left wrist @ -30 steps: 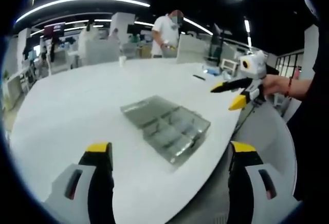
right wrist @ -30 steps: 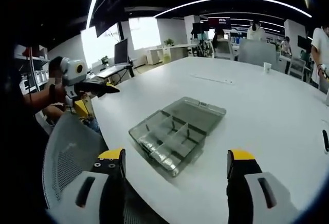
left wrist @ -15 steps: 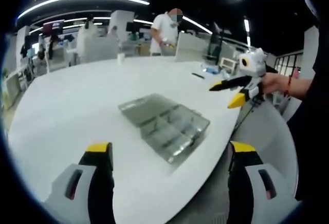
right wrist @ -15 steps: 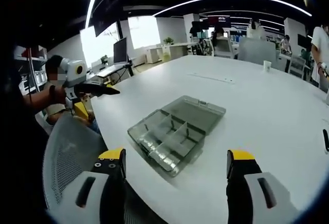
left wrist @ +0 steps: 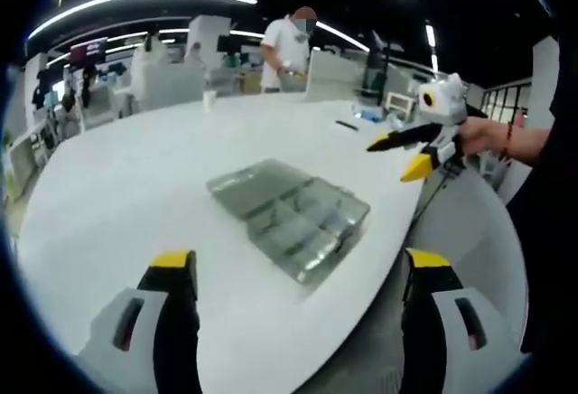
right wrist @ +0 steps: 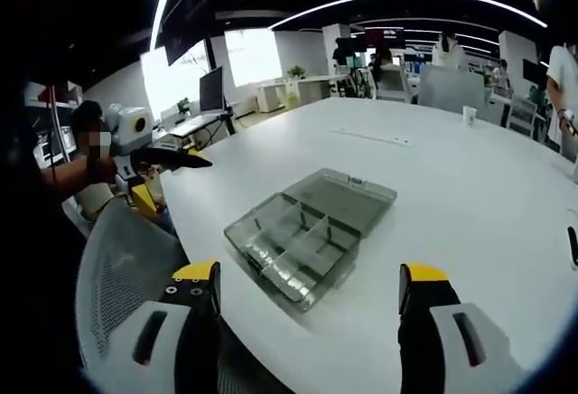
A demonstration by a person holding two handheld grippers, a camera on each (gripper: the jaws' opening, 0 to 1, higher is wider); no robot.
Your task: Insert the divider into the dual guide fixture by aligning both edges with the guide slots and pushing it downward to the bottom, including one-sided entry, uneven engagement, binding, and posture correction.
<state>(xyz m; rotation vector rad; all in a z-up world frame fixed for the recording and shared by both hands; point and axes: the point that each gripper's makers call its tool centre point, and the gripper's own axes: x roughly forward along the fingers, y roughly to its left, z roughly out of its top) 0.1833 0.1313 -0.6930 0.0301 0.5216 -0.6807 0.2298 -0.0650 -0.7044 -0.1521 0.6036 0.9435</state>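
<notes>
Both views look down from opposite sides, off the table edge, sharing the clear compartment box [left wrist: 289, 218] [right wrist: 310, 233].

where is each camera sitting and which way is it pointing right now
Left gripper view: rides the left gripper, jaws open, facing across the white table at the clear compartment box; the right gripper and the person's hand show at right.
Right gripper view: rides the right gripper, jaws open, facing the same box from the other side; the left gripper shows at left.
Shared: box, table, each other's gripper.
</notes>
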